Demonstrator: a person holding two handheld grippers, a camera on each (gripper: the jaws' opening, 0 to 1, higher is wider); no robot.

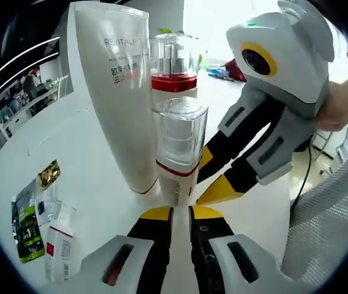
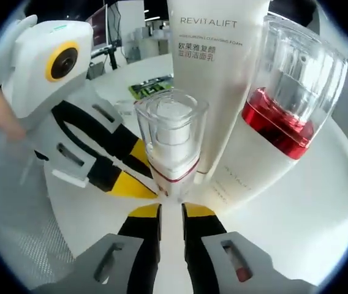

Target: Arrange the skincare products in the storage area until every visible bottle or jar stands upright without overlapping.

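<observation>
Three skincare products stand upright and close together on the white table (image 1: 82,153). They are a tall white REVITALIFT tube (image 1: 116,92) (image 2: 214,73), a white bottle with a red band and clear cap (image 1: 174,67) (image 2: 278,122), and a small white bottle with a clear cap (image 1: 177,147) (image 2: 169,141). My left gripper (image 1: 181,213) (image 2: 136,173) sits just short of the small bottle's base, shut and holding nothing. From the opposite side my right gripper (image 2: 172,211) (image 1: 211,177) comes close to the same bottle, shut and holding nothing.
Flat sachets (image 1: 30,220) and a small clear packet (image 1: 60,245) lie on the table, with a gold sachet (image 1: 49,174) nearby. Green packets (image 2: 149,87) lie behind the bottles. A grey mesh chair (image 1: 333,214) stands at the table's edge. A person's hand (image 1: 345,104) holds the right gripper.
</observation>
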